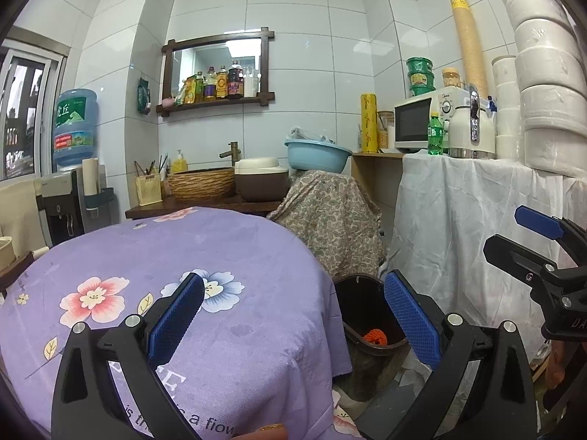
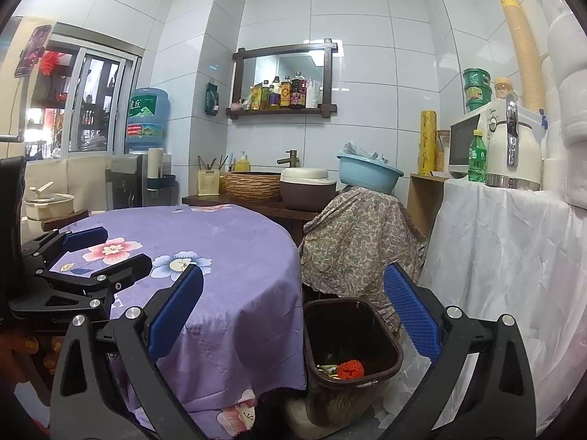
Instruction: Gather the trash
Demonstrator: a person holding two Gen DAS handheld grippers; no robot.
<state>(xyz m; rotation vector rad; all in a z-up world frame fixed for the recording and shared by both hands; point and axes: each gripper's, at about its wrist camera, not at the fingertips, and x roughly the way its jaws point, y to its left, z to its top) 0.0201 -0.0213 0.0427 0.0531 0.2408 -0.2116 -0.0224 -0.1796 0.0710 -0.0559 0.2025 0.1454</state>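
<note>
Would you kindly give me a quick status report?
Left gripper open, empty. Right gripper open, empty. Orange trash in bin beside table. Nothing blocking.

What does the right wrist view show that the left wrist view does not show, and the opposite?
Only the right wrist view shows the phone on a holder, the cream pot with a lid, and yellowish scraps beside the orange item in the trash bin. Only the left wrist view shows a cream cup at the left edge. Both show the purple floral tablecloth, the bin, the orange item, the blue basin, and both grippers with jaws open and empty: left gripper, right gripper.
</note>
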